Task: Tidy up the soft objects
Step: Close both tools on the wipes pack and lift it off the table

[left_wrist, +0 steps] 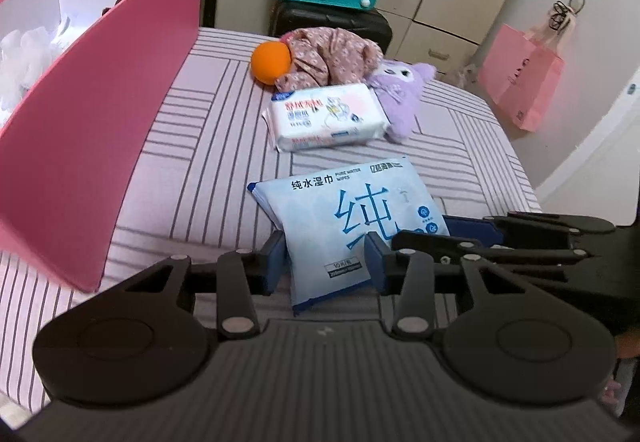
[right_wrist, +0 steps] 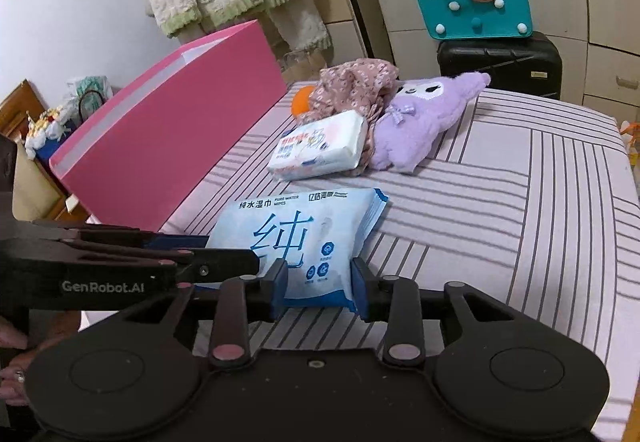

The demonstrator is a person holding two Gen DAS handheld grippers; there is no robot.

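left claw (left_wrist: 326, 260) | right claw (right_wrist: 318, 288) — both tilted down, clamping blue wipes pack (left_wrist: 348, 217)

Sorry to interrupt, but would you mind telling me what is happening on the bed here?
A person is sorting soft things on the striped bed. Both hand-held grippers, left and right, are shut on the near end of the pale blue wet-wipes pack. The tall pink box stands alongside; a white tissue pack and purple plush toy wait behind.
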